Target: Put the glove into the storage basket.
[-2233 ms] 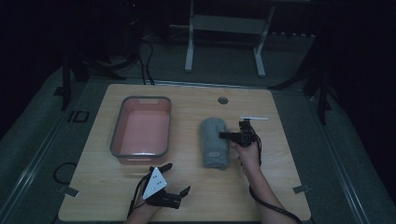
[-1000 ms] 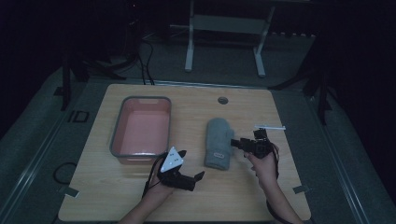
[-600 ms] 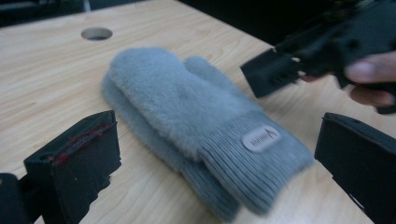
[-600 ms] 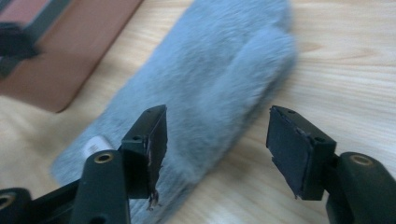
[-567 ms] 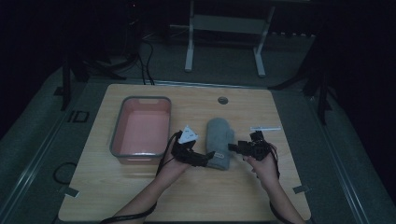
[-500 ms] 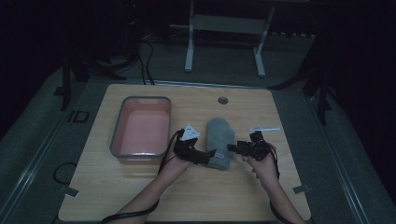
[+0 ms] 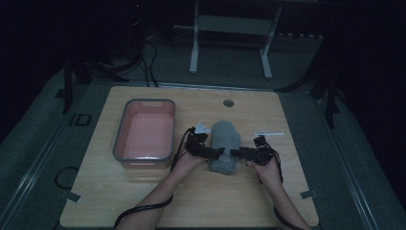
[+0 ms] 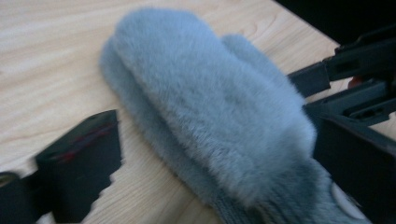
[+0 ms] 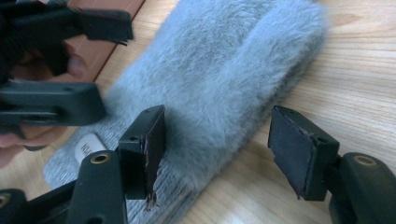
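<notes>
You are working in a recording lab or test studio, not a home. You sit at a light wooden table with rounded corners [image 7: 143, 201], bearing a round cable port [image 7: 228, 102], set alone on a grey carpeted floor [image 7: 43, 158]. The surroundings are dark. Black cables [image 7: 148, 57] trail across the floor behind the table, a white metal stand frame [image 7: 230, 24] sits beyond it, and black tripod legs [image 7: 330, 96] flank both sides. Strips of tape [image 7: 70, 196] mark the table's edge.
</notes>
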Tool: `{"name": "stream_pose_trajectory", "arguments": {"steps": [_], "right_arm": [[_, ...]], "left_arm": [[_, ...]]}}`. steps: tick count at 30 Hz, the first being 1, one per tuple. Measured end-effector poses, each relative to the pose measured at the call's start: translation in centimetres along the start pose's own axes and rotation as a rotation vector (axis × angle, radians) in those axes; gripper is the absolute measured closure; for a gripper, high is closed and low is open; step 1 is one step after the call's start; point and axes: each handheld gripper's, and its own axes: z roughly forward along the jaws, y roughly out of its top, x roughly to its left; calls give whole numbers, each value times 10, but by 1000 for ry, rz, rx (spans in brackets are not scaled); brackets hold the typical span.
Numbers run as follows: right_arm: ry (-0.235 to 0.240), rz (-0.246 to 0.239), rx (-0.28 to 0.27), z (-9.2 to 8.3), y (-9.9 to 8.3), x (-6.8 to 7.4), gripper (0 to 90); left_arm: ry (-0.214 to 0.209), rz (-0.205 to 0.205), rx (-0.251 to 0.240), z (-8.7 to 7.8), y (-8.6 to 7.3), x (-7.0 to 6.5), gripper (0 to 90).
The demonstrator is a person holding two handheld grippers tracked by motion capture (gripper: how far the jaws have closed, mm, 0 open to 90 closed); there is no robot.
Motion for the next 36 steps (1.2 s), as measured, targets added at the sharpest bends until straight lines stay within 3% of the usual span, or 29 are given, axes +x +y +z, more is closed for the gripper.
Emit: {"name": "stream_pose_trajectory", "arguments": {"steps": [7,11,16,21,24,29,30,32,36], "right_arm": [[17,18,52,19,5,-4,385],[39,55,77,24,6,-7,405],[66,77,116,27,8,-10,474],[68,63,139,30,10,-9,539],[64,56,151,31,12,-8,622],[57,40,125,30,9,-5,714],[53,38,118,29,9,-5,731],[41,24,102,28,8,-2,752],[44,11,98,22,10,3,777]], "left_arm": [[-11,-45,49,9,-4,9,133],[-5,-39,83,12,-3,11,134],[-40,-94,112,18,-5,17,134],[-65,-85,117,23,-4,17,157],[-139,-103,118,25,-4,18,355],[-161,-95,84,23,-5,15,639],[-159,-96,78,22,-5,14,639],[-156,-88,67,20,-4,12,722],[-171,-68,69,15,1,10,752]]}}
